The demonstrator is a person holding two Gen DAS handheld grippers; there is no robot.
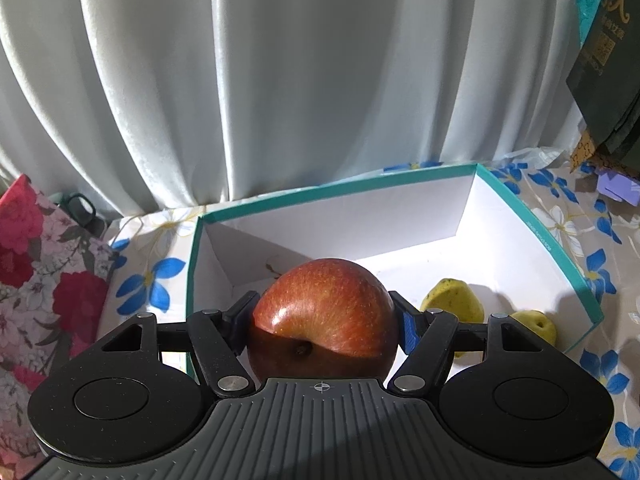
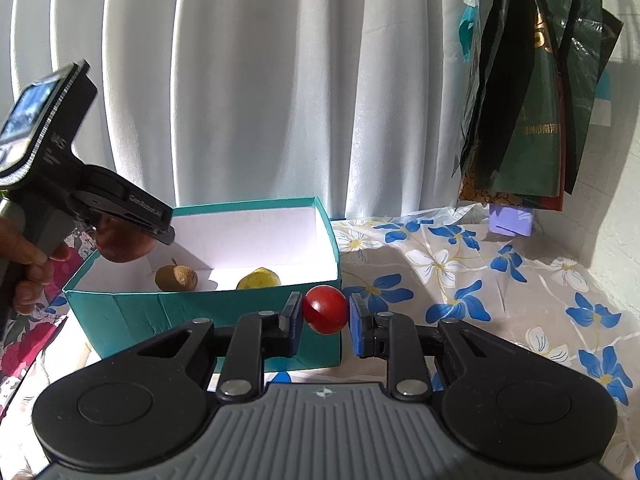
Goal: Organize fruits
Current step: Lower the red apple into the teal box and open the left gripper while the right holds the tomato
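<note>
Apple [image 1: 324,316] pinched across its widest part by left fingers [image 1: 410,326], hanging over box [image 1: 576,264] near bench's back edge. Probably heavy, firm, smooth-skinned; bruisable if dropped. Small red fruit [image 2: 325,309] pinched in right fingers [image 2: 358,330]. Below: 2 yellow fruits [image 1: 454,300], 1 brown fruit [image 2: 177,278]; no obstruction.

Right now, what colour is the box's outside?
Teal box, white inside; clearest in the right wrist view.
</note>
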